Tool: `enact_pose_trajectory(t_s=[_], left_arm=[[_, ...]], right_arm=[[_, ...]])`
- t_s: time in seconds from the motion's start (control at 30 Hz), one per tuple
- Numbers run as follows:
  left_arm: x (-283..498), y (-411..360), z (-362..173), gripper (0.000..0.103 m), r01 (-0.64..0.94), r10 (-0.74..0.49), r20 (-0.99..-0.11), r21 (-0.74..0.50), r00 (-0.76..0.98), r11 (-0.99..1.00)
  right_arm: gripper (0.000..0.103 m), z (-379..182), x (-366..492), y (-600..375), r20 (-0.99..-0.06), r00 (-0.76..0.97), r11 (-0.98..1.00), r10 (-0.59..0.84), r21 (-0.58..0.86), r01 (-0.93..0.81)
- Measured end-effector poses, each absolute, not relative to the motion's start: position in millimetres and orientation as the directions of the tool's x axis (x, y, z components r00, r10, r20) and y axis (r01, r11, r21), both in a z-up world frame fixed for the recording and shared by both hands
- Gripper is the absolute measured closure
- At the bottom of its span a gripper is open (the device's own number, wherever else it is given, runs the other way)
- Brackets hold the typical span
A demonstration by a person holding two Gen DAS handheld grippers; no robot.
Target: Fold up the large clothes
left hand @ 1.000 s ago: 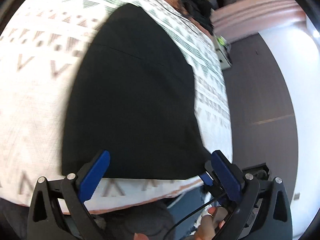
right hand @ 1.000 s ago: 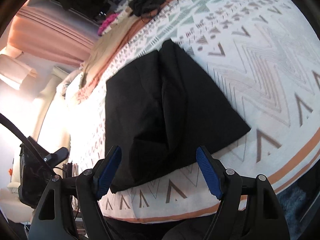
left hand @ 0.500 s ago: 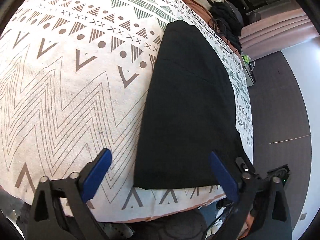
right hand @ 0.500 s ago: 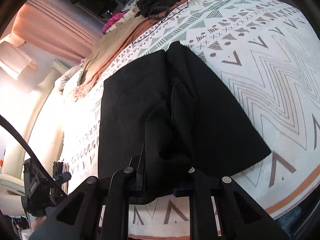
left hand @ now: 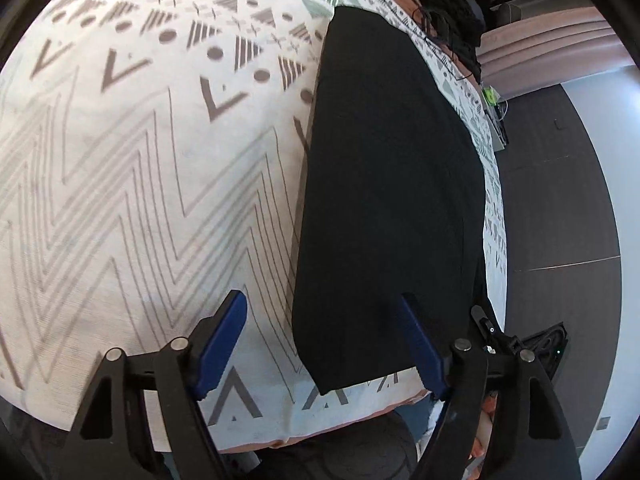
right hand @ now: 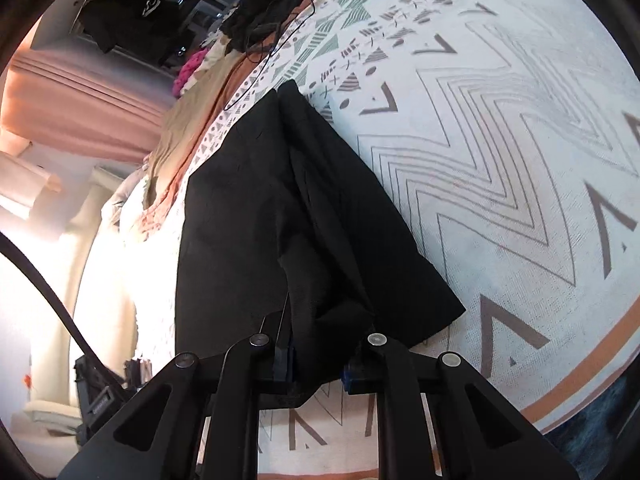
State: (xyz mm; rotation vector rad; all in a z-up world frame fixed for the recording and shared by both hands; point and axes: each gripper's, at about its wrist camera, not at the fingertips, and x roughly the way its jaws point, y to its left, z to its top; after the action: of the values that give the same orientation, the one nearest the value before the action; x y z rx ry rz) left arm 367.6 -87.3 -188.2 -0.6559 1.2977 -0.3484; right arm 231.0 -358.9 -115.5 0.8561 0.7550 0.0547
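A black cloth (left hand: 384, 184) lay on a bed (left hand: 140, 184) with a white cover full of zigzags and triangles. In the left wrist view the cloth ran from the top middle of the frame down to the lower middle, long and flat.

The left tongs (left hand: 324, 344) sat at the bottom of that frame. Their jaws had just been closing a bit, but they were still apart and held nothing. The near left corner of the cloth lay between the blue pads (left hand: 222, 344), and the pads did not press on it. One pad was over the white cover and the other was over the cloth.

In the right wrist view the cloth (right hand: 248, 232) filled the middle, with a raised fold running down to the bottom. The right tongs (right hand: 320, 364) were clenched on the near edge of the cloth, which bunched up between them.

Dark clothes (right hand: 272, 8) were piled at the far end of the bed, at the top of the frame. A pink curtain (right hand: 76, 104) hung at the upper left.
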Motion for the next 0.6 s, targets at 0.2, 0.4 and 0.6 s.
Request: enact_pose_trajectory(t_s=[0.2, 0.4, 0.6], left_arm=[[370.6, -92.6, -190.2, 0.025, -0.094, -0.620, -0.736, -0.661, 0.271, 0.744], [382.3, -99.2, -195.9, 0.025, -0.100, -0.636, -0.723, -0.678, 0.268, 0.728], [385.7, -105.4, -198.3, 0.025, -0.078, -0.639, -0.721, -0.677, 0.267, 0.732]], right_arm=[[0.087, -97.1, 227.5, -356.0, -0.569, 0.729, 0.678, 0.380, 0.708, 0.199], [0.037, -83.5, 217.0, -369.3, -0.585, 0.743, 0.725, 0.326, 0.659, 0.200], [0.037, -86.8, 213.7, -378.1, -0.571, 0.748, 0.709, 0.338, 0.677, 0.197]])
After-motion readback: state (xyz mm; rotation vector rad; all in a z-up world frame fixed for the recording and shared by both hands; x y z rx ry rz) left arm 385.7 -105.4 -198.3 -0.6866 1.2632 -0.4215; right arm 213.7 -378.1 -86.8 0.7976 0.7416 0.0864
